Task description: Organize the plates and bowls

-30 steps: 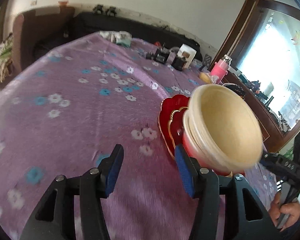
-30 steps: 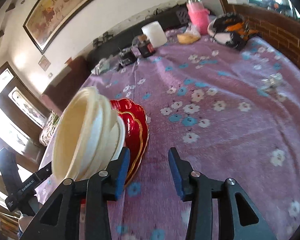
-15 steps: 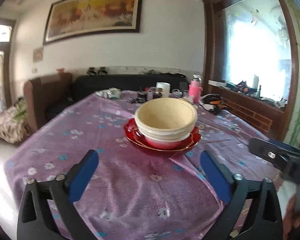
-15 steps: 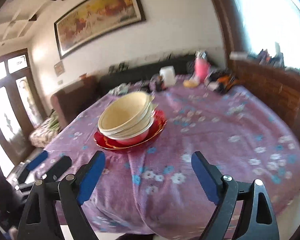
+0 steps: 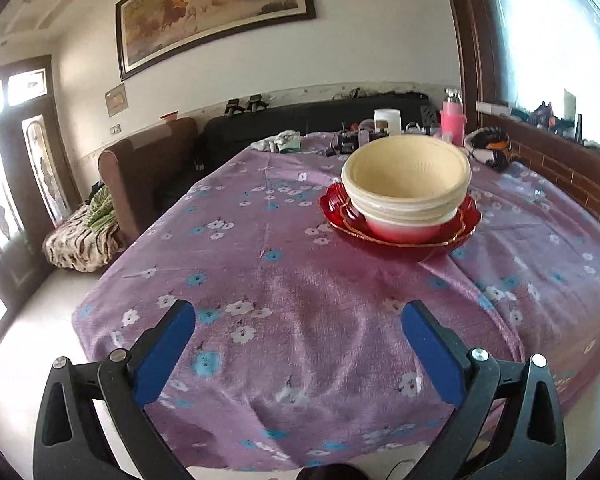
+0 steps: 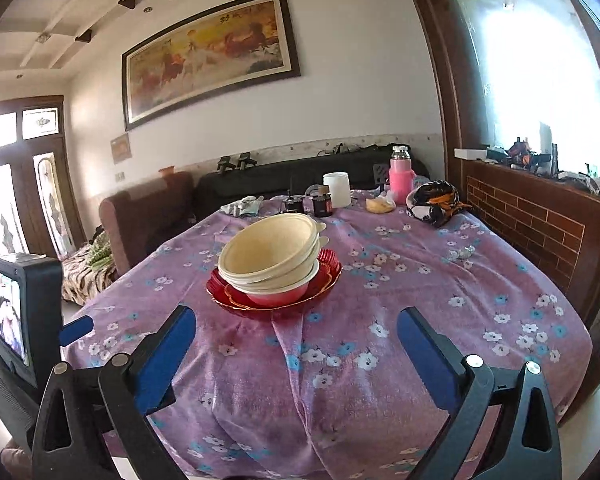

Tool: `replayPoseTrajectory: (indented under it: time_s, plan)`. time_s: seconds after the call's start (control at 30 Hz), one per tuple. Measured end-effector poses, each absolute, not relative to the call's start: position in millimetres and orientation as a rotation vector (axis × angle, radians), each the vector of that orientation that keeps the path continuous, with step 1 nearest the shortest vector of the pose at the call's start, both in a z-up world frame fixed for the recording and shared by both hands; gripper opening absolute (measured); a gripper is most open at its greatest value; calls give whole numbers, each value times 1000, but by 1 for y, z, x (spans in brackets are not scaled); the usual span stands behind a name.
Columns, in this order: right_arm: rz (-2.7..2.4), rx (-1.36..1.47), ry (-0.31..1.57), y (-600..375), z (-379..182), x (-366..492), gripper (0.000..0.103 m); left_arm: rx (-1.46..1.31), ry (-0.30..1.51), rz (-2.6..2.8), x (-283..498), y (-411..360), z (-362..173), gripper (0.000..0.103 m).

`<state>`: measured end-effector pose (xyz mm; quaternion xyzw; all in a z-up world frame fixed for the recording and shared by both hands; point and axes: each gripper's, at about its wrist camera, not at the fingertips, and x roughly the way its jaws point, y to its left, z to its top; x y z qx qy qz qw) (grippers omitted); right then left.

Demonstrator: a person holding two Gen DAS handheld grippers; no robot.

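A stack of cream bowls point(image 5: 407, 176) sits nested in a pink-red bowl point(image 5: 400, 230) on red scalloped plates point(image 5: 404, 242), in the middle of a purple flowered tablecloth point(image 5: 260, 280). The same stack shows in the right wrist view, with the cream bowls point(image 6: 270, 252) tilted on the red plates point(image 6: 274, 300). My left gripper point(image 5: 298, 334) is open and empty, well back near the table's front edge. My right gripper point(image 6: 296, 334) is open and empty, also back at the front edge. The left gripper's body point(image 6: 26, 312) shows at the right view's left side.
At the table's far end stand a white cup point(image 6: 336, 190), a pink bottle point(image 6: 400, 176), small dark jars point(image 6: 322, 205), a cloth point(image 6: 244, 205) and a black-orange bundle point(image 6: 436, 200). A brown sofa point(image 5: 148, 168) is on the left, a brick ledge point(image 6: 532, 216) on the right.
Both grippers have pulled back from the stack to the table's front edge and opened wide. The bowl stack stays on the red plates.
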<state>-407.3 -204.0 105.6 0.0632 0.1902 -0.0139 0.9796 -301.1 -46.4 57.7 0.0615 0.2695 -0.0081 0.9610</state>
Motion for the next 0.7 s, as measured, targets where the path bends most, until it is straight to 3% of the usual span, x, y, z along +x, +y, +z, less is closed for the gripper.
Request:
replayPoseTrajectory:
  time_s: [0.2, 0.7]
  plan:
    - [-28, 133, 448, -202, 89, -383, 102, 130, 464, 14, -296, -48, 58, 103]
    - [-37, 127, 499, -209, 69, -362, 102, 116, 538, -19, -279, -57, 40, 103]
